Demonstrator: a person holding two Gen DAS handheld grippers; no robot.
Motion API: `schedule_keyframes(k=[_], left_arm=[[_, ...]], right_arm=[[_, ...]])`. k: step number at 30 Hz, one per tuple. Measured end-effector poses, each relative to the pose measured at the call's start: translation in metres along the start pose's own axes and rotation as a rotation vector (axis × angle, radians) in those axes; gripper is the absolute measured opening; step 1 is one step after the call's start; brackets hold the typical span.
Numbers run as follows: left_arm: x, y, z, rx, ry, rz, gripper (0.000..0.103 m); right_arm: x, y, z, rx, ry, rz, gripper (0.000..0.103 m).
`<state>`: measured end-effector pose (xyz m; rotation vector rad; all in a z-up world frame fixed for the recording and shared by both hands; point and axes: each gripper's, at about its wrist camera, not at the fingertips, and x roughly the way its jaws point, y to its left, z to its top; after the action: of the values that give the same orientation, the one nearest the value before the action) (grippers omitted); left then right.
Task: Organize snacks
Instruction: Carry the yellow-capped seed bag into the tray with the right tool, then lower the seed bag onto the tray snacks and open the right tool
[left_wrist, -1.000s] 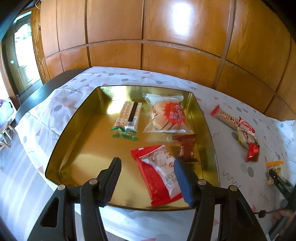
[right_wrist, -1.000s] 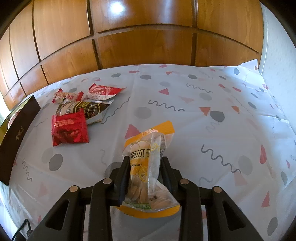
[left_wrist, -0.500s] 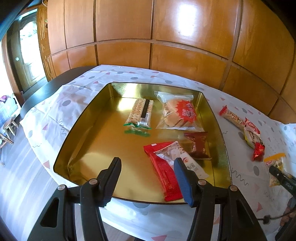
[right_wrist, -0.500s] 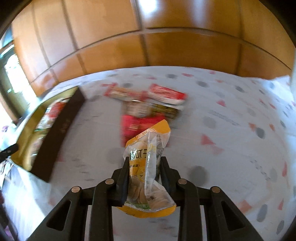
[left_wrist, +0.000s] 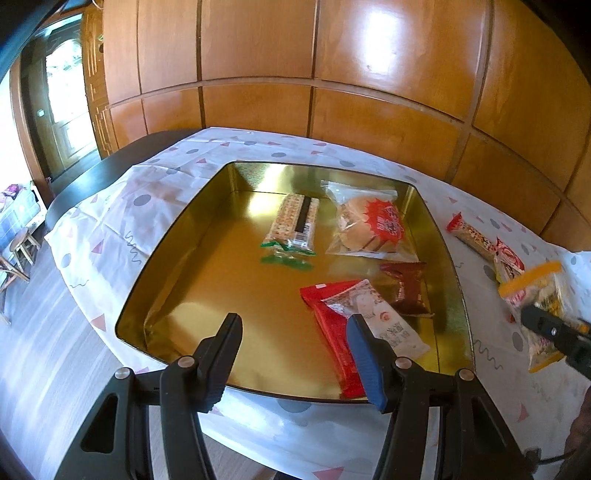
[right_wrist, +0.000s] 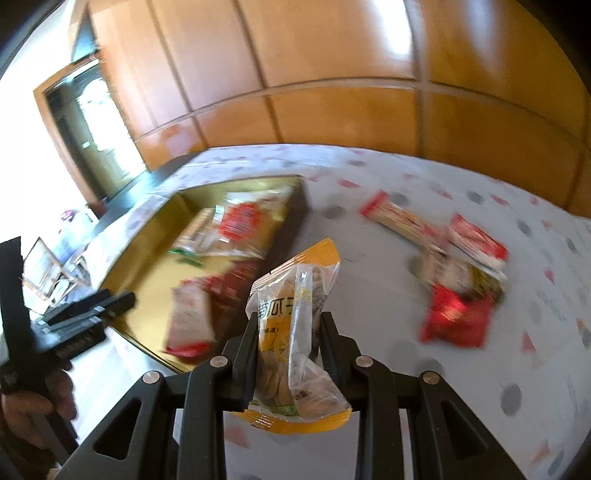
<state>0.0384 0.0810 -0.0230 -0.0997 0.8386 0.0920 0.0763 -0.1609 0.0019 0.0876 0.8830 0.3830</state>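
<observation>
A yellow-edged cracker packet (right_wrist: 295, 332) is clamped upright between the jaws of the right gripper (right_wrist: 290, 332), above the tablecloth (right_wrist: 388, 369) just beside the right edge of the gold tin (left_wrist: 452, 280). The left gripper (left_wrist: 293, 332) is held half open and empty over the tin's near edge.

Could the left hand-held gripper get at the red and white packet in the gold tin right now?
Probably yes: the left hand-held gripper is open and empty just above the red and white packet, which lies uncovered near the gold tin's front edge.
</observation>
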Motion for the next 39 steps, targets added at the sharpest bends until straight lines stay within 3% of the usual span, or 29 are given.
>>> schedule_keyframes(k=[8, 14, 26, 39], left_arm=[[0.004, 0.009, 0.001, -0.022, 0.006, 0.013, 0.06], [0.01, 0.012, -0.001, -0.022, 0.02, 0.019, 0.06], [0.006, 0.009, -0.001, -0.019, 0.013, 0.016, 0.06], [0.0, 0.005, -0.001, -0.008, 0.001, 0.018, 0.06]], right_arm=[[0.041, 0.055, 0.042, -0.074, 0.01, 0.065, 0.032], [0.083, 0.069, 0.047, -0.116, 0.072, 0.007, 0.034], [0.079, 0.073, 0.033, -0.192, 0.053, -0.031, 0.027], [0.062, 0.068, 0.025, -0.137, 0.026, -0.017, 0.027]])
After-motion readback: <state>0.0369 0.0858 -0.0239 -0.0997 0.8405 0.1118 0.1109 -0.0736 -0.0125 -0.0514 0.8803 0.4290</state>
